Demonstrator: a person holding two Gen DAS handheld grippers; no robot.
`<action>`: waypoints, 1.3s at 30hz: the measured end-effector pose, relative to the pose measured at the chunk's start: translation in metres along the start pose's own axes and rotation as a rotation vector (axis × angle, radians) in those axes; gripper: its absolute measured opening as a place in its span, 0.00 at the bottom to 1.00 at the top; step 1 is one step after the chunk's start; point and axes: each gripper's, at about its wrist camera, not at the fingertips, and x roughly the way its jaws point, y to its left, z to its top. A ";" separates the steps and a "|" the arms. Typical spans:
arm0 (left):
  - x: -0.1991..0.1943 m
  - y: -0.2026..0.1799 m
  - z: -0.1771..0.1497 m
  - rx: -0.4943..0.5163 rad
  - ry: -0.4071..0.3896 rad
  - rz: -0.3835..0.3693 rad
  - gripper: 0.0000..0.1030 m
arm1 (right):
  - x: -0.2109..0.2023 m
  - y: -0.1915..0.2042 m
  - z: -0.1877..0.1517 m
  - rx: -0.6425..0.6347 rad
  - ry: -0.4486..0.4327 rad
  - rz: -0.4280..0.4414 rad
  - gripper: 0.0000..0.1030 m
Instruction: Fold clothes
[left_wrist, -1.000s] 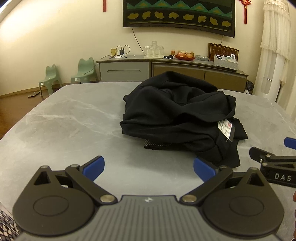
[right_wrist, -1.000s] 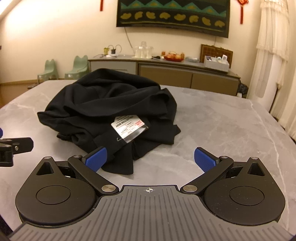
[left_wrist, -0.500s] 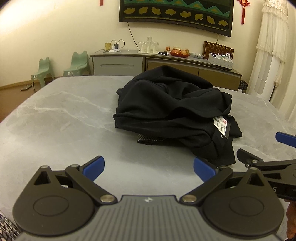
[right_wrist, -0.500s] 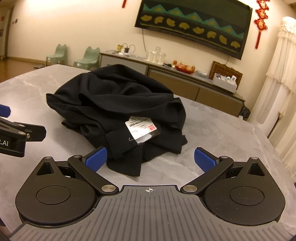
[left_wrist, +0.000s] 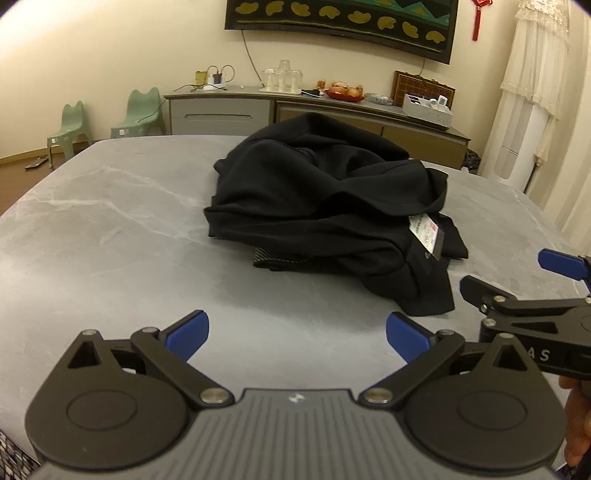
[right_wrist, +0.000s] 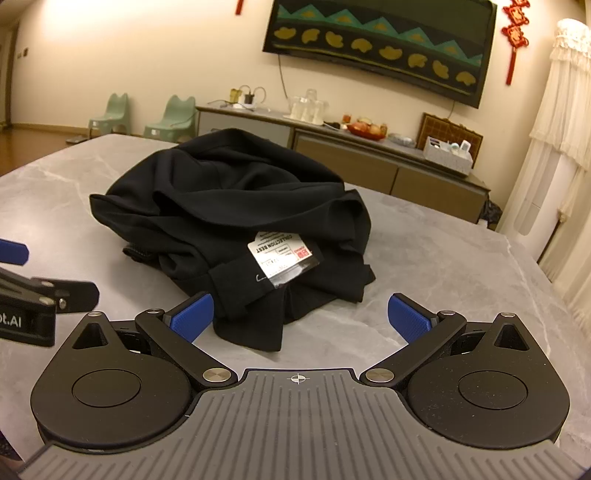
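Fingers of the left gripper (left_wrist: 297, 330) are spread wide with nothing between them, low over the grey table (left_wrist: 110, 236); those of the right gripper (right_wrist: 300, 316) are parted likewise and empty, its left blue pad (right_wrist: 192, 315) just beside the nearest hem. Beyond them, the black garment (right_wrist: 236, 206) is seen crumpled in a heap mid-table, a white tag (right_wrist: 282, 254) lying on top. Folding is judged not yet begun: an edge must first be gripped and the cloth spread flat.

One black garment (left_wrist: 325, 206), one tag (right_wrist: 284, 256), two green chairs (right_wrist: 170, 116), two claws (right_wrist: 299, 314).
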 end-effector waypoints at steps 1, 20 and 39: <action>0.000 -0.001 0.000 0.002 0.001 -0.003 1.00 | 0.000 0.000 0.000 0.001 0.000 0.000 0.99; 0.000 -0.003 -0.003 0.000 0.012 -0.028 0.99 | 0.002 -0.003 -0.001 0.009 0.011 -0.009 0.99; 0.002 -0.022 -0.012 0.092 0.032 -0.094 0.05 | 0.005 -0.007 -0.001 0.023 0.059 0.015 0.70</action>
